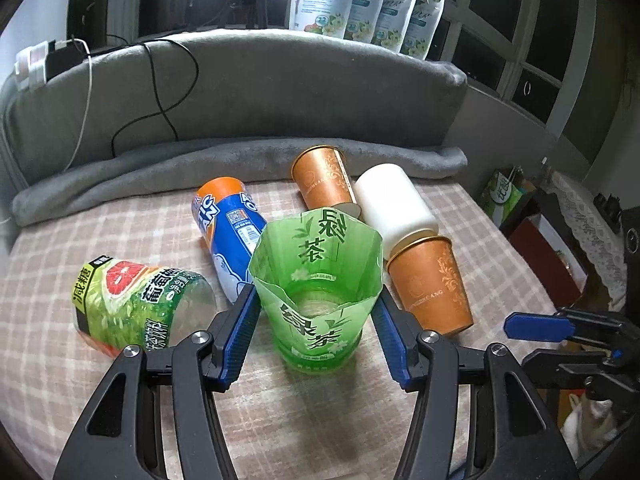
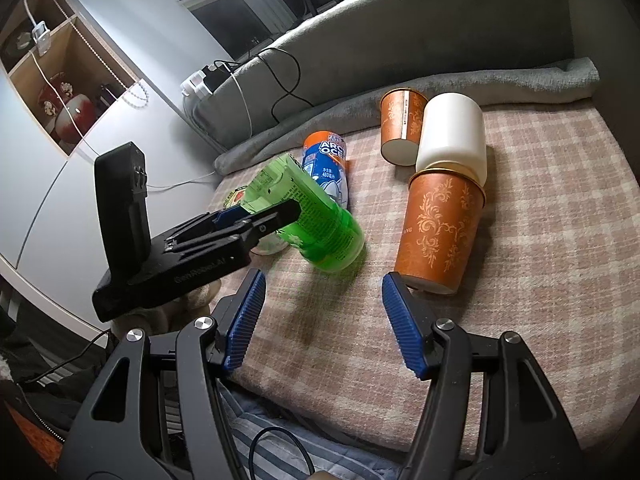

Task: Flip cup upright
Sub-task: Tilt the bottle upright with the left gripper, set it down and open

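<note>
The translucent green plastic cup, cut from a tea bottle and printed with white and dark green characters [image 1: 318,292], is clamped between the two blue ribbed pads of the left gripper [image 1: 316,332]. The pads press its side walls near the open rim. In the left wrist view the mouth faces the camera and the closed base points away and down toward the bedding. In the right wrist view the same cup [image 2: 316,220] is tilted, with its base low, just above or touching the pink-and-white checked cloth [image 2: 540,240]; which of the two cannot be told.

Procedure for the step in hand, as judged from this state:
1. Rotate the wrist until the rim faces straight up and the base lies flat.
2. Hold the clamping force light. The thin wall is already deformed into facets at the rim and will probably buckle under more pressure.
3. Lower the base onto bare cloth before parting the pads. The soft surface may let the cup tip.
4. Keep clear of the orange paper cup with gold floral print [image 1: 430,284], which stands inverted just to the right of the left gripper, and of the blue-and-orange labelled plastic cup [image 1: 230,232], lying just beyond its left pad.

The right gripper [image 2: 324,320] holds nothing; its jaws stand apart, near the cup and slightly right of it.
</note>
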Available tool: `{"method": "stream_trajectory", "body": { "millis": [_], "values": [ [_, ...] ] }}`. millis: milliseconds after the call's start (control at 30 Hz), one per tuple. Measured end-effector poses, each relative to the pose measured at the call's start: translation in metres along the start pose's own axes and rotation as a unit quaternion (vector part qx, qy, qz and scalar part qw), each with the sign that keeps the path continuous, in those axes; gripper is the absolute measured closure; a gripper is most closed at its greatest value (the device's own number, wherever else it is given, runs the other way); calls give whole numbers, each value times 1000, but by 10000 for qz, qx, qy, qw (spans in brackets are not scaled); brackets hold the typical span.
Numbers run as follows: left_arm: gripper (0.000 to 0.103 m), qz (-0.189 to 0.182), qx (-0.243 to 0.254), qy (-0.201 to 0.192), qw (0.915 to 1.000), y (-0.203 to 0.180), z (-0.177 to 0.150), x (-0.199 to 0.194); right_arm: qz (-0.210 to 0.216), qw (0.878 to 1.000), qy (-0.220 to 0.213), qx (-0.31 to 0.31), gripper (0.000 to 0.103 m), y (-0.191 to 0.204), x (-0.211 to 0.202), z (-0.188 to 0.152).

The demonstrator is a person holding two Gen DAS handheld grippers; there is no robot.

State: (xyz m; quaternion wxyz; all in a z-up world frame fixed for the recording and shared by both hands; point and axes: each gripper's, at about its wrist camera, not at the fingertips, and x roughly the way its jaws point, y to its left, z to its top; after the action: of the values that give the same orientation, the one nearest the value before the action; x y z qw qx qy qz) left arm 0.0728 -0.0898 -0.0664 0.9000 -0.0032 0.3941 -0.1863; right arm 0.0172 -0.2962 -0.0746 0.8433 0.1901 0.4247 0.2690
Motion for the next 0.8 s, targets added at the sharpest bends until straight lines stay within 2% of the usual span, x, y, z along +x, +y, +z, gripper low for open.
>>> {"method": "stream_trajectory", "body": {
  "millis": [800],
  "values": [
    [46, 125, 334, -47, 9994, -12, -3, 4, -37, 10000, -74, 0, 39, -1, -4, 2]
  ]
}}
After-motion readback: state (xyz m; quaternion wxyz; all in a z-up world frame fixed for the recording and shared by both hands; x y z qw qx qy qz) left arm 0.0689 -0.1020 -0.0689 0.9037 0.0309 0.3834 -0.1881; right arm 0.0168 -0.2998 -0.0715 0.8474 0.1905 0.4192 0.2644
